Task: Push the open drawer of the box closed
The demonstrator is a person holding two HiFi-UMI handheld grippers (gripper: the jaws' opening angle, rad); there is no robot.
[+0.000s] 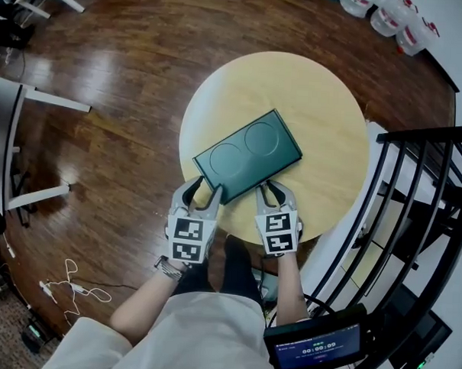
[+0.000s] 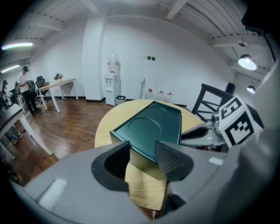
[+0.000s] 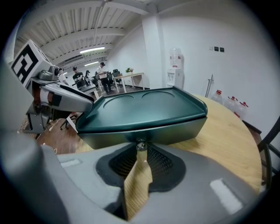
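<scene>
Right gripper [image 3: 140, 151] jaws pinch the small knob [image 3: 140, 145] on the green box [image 1: 247, 156] front; left gripper [image 2: 144, 153] jaws spread, straddling the box's near corner. Box sits on the round table [image 1: 326, 115].

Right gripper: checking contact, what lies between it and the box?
No gap: the right gripper pinches the small knob on the box, seen in the right gripper view.

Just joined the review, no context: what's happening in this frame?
A person holds a gripper in each hand at the near side of a dark green rectangular box on a round light wooden table. The right gripper has its jaws pinched on the small metal knob on the box's front face. The left gripper is open, with its jaws straddling a near corner of the box. The drawer front looks nearly flush, but whether it is fully shut is unclear.
</scene>
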